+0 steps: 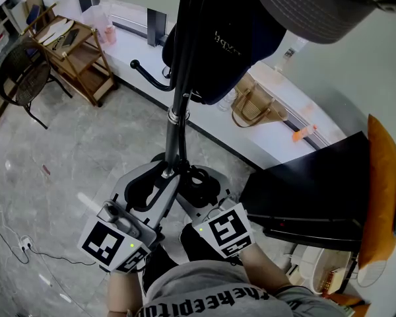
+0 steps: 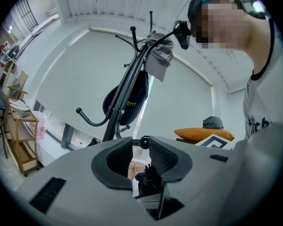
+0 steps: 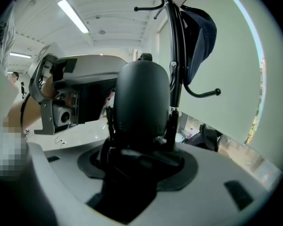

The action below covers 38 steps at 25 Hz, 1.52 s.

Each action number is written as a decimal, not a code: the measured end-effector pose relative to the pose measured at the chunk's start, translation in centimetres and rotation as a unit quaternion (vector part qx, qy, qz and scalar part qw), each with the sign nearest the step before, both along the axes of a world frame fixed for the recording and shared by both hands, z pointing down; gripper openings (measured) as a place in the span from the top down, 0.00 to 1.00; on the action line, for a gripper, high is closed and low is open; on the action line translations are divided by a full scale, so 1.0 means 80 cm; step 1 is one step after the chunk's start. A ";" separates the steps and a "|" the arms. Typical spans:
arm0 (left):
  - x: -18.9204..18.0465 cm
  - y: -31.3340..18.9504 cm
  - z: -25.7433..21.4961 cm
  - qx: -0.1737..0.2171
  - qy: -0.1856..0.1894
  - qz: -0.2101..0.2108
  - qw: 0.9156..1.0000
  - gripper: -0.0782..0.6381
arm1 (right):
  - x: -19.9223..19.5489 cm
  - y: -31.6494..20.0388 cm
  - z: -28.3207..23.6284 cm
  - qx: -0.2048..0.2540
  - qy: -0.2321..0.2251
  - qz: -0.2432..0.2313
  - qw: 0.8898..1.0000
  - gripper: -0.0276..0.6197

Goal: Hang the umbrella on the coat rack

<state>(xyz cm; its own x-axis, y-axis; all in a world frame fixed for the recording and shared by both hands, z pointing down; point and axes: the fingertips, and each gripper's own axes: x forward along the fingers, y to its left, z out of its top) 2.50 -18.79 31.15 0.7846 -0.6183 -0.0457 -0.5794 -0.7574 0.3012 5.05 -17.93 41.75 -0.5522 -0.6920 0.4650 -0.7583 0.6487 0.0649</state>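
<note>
The black coat rack (image 1: 175,111) stands straight ahead, with a navy bag (image 1: 231,45) and a grey cap (image 1: 310,5) hanging on it. My right gripper (image 1: 199,185) is shut on the black folded umbrella (image 1: 197,176). In the right gripper view the umbrella's rounded end (image 3: 141,102) fills the space between the jaws of the right gripper (image 3: 141,142), close beside the rack's pole (image 3: 174,55). My left gripper (image 1: 162,176) is beside it at the pole. The left gripper (image 2: 140,149) has a narrow gap between its jaws, and a black part (image 2: 148,179) shows low in that gap. The rack (image 2: 127,88) rises beyond.
A tan handbag (image 1: 254,107) sits on the white window ledge behind the rack. A black table (image 1: 310,190) and an orange cushion (image 1: 383,183) are at the right. A wooden shelf cart (image 1: 76,51) and a black chair (image 1: 20,78) stand at the far left. A cable (image 1: 13,243) lies on the floor.
</note>
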 end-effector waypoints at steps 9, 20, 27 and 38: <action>0.000 -0.007 0.008 -0.014 0.001 -0.004 1.000 0.76 | 0.006 -0.009 0.001 0.000 0.001 0.005 1.000 0.56; -0.006 -0.021 0.016 -0.021 -0.014 -0.034 0.999 0.82 | 0.007 -0.025 0.002 -0.002 0.001 0.003 1.000 0.56; -0.006 -0.024 0.016 -0.019 -0.019 -0.043 0.999 0.82 | 0.005 -0.036 0.004 -0.007 -0.003 -0.005 1.000 0.56; -0.016 -0.029 0.015 -0.009 -0.039 -0.079 0.996 0.82 | 0.003 -0.058 0.010 -0.011 -0.008 -0.016 1.000 0.56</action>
<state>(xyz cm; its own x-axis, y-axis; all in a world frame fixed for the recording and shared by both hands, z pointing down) 1.18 -21.09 32.38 0.6774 -0.7352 0.0237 -0.7136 -0.6490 0.2636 5.30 -22.57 42.52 -0.5814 -0.6634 0.4709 -0.7379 0.6738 0.0381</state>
